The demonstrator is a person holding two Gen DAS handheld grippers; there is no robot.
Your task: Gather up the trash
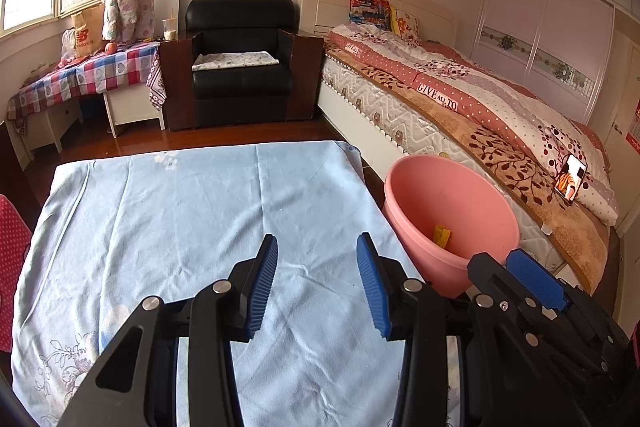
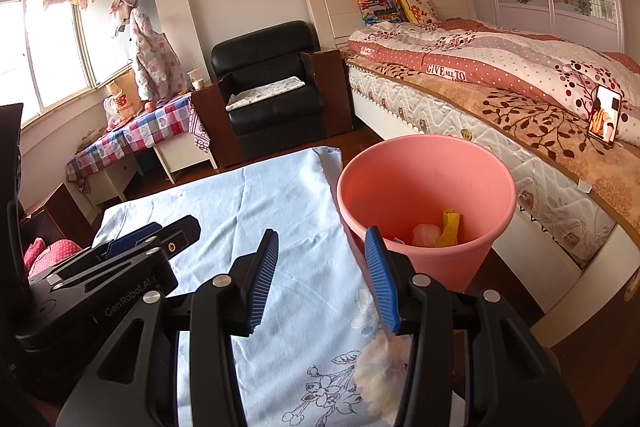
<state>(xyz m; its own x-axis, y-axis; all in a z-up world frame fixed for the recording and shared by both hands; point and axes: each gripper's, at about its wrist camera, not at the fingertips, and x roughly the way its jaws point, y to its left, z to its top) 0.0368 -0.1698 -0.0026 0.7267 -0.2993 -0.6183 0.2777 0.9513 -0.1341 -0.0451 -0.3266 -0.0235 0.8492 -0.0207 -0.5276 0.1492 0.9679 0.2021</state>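
Two grippers, both with fingers spread and holding nothing, hover over a table draped in a pale blue floral cloth [image 1: 192, 211].

Left gripper [image 1: 317, 279]: blue ribbed pads apart, pointing across the cloth toward the far edge; no trash shows on the cloth ahead of it.

Right gripper [image 2: 322, 275]: jaws likewise apart, aimed at the cloth's right edge, its right finger [image 2: 382, 283] overlapping the near rim of the bucket in that view. This is the nearer hand to the bucket.

Pink bucket [image 2: 424, 155]: on the floor, just beside the table's right edge, between table and bed, mouth open upward. Inside at the bottom: a yellow scrap [image 2: 450, 227] lying tilted against the wall, and a pale translucent wrapper [image 2: 426, 235] beside it. Judged: the collected trash lies here already, right and below both sets of fingers.

Surroundings: black armchair [image 1: 240, 67] beyond the table; checked side table [image 1: 100, 71] at far left; bed [image 1: 460, 99] at right, with a lit phone [image 1: 570, 179] propped on it. Nothing stands between the grippers and the bucket.
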